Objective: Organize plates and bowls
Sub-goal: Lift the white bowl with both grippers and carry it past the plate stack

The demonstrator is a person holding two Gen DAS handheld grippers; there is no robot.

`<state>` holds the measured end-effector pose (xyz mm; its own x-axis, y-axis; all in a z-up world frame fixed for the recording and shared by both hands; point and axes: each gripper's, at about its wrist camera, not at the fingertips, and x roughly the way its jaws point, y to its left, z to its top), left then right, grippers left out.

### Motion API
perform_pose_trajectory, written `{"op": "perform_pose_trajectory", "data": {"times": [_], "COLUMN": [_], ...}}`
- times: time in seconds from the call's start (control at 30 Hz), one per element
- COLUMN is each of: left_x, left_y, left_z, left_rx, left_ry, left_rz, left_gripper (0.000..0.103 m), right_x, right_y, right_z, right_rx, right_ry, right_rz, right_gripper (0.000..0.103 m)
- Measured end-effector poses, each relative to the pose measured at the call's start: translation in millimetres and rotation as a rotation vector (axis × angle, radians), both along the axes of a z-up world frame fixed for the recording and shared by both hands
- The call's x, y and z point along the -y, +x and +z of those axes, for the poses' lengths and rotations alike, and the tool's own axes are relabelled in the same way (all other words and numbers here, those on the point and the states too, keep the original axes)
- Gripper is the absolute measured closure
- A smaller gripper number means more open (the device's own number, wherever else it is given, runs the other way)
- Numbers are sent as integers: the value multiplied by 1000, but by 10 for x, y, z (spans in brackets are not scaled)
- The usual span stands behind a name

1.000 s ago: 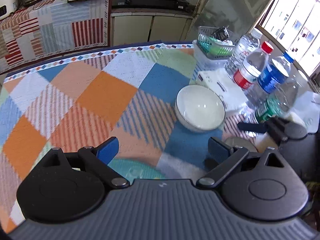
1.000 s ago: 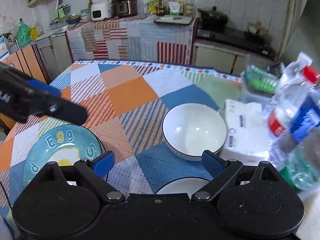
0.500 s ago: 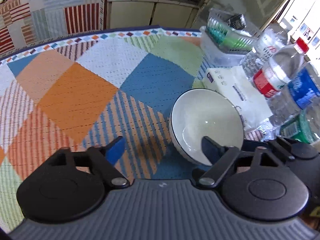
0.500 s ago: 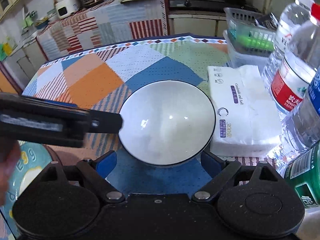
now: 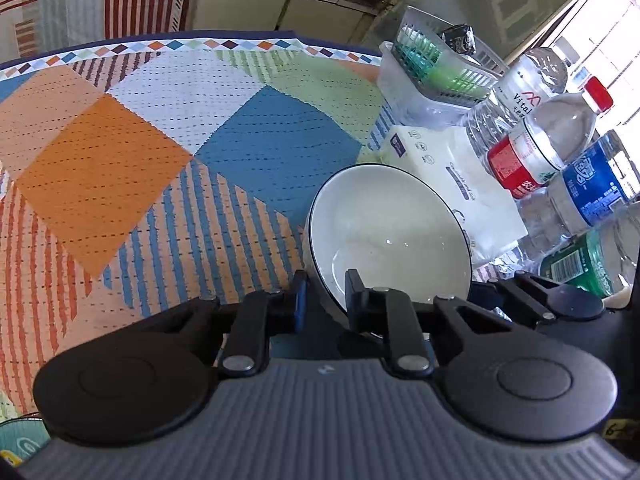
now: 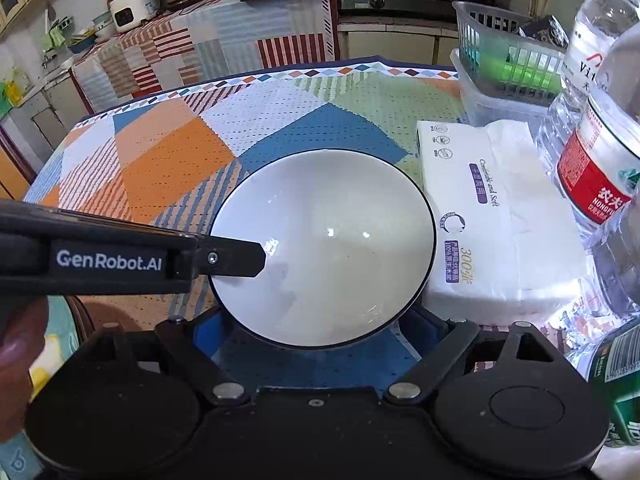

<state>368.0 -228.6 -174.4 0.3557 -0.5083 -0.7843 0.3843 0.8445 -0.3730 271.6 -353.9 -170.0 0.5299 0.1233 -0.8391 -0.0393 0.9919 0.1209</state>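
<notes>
Tissue pack (image 6: 496,216) lies between basket (image 6: 500,56) and bottles (image 5: 548,140).

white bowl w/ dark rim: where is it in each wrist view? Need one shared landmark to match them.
Left wrist: the white bowl is at lower centre-right, and the left gripper is shut on its near rim.
Right wrist: the bowl fills the centre, just ahead of the open right gripper.
Shared landmark: the tissue pack, directly right of the bowl in both views.

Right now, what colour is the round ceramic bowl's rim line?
Dark, near black, on the white bowl; right wrist view.
</notes>
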Motion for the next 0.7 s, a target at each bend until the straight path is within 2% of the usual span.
{"op": "perform_pose_trajectory", "data": {"times": [0.23, 0.33, 0.7], "left_x": [-68, -162, -701], "left_y": [-37, -48, -207], "left_z": [43, 79, 471], "left_rx": [-6, -18, 14], "left_ry": [42, 35, 71], "left_rz": [-4, 10, 30], "left_gripper": [86, 86, 86], "right_x": [-87, -166, -619], "right_y": [-30, -19, -93], "right_z": [22, 59, 391], "right_rx": [11, 17, 59], "right_ry": [-4, -20, -23], "right_rz": [26, 58, 155], "right_gripper": [12, 12, 12]}}
